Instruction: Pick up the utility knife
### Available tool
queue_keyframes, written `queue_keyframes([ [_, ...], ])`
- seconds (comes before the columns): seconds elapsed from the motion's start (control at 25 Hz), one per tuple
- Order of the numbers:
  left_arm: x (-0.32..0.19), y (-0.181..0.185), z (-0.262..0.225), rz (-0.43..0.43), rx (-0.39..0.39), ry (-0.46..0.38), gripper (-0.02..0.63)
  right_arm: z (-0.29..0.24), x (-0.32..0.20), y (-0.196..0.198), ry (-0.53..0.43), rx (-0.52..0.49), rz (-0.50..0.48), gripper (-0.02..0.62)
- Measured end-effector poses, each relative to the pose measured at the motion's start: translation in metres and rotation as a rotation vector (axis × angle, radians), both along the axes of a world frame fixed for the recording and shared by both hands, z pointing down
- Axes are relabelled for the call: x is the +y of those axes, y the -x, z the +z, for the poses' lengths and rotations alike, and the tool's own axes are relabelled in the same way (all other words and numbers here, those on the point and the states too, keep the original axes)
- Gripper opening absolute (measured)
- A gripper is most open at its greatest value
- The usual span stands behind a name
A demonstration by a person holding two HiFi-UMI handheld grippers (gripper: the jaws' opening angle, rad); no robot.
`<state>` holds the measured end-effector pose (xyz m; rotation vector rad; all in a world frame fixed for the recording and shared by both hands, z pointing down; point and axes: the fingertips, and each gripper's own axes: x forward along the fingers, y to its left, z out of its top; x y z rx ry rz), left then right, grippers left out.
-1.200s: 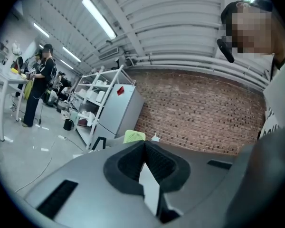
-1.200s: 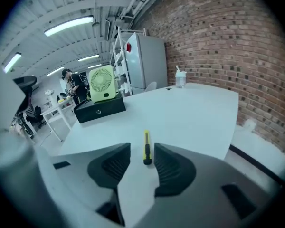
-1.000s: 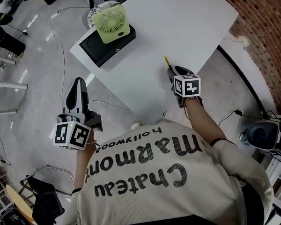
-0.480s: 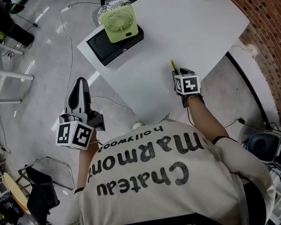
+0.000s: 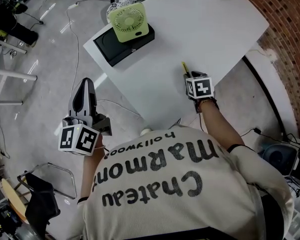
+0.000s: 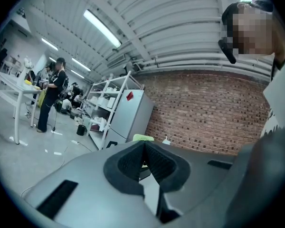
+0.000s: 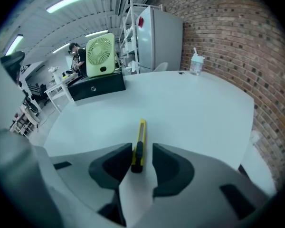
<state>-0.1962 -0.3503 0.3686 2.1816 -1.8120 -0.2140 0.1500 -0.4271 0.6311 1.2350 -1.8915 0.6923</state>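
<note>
My left gripper (image 5: 85, 84) hangs over the floor off the white table's (image 5: 190, 29) left edge, its jaws pressed together on nothing. A green fan (image 5: 127, 20) stands on a black box (image 5: 115, 46) at the far left corner. By the near edge lies the yellow utility knife (image 7: 139, 144), its rear end between my right gripper's (image 7: 142, 161) parted jaws, which have just been closing but are not yet clamped on it.

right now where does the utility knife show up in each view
Head view: utility knife on the white table, just beyond the right claw.
Left gripper view: not in it.
Right gripper view: low centre, near end between that claw's open jaws, which have just been closing.
Shared landmark: the green fan, beyond the knife in both.
</note>
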Motion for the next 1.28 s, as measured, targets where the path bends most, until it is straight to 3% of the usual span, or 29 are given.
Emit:
queue_keyframes([
  [0.36, 0.002, 0.001, -0.006, -0.023, 0.003, -0.017, 0.0, 0.0, 0.0, 0.0, 0.035, -0.004, -0.005, 0.132],
  [0.6, 0.006, 0.005, -0.007, -0.032, 0.0, -0.012, 0.0, -0.001, 0.002, 0.005, 0.04, -0.012, 0.013, 0.07],
  [0.88, 0.006, 0.001, -0.003, -0.014, 0.006, 0.0, 0.0, -0.002, 0.004, 0.002, 0.053, -0.048, 0.059, 0.069],
  [1.28, 0.005, -0.006, -0.007, 0.026, 0.01, -0.009, 0.0, -0.038, 0.002, 0.019, -0.008, -0.143, 0.098, 0.067],
])
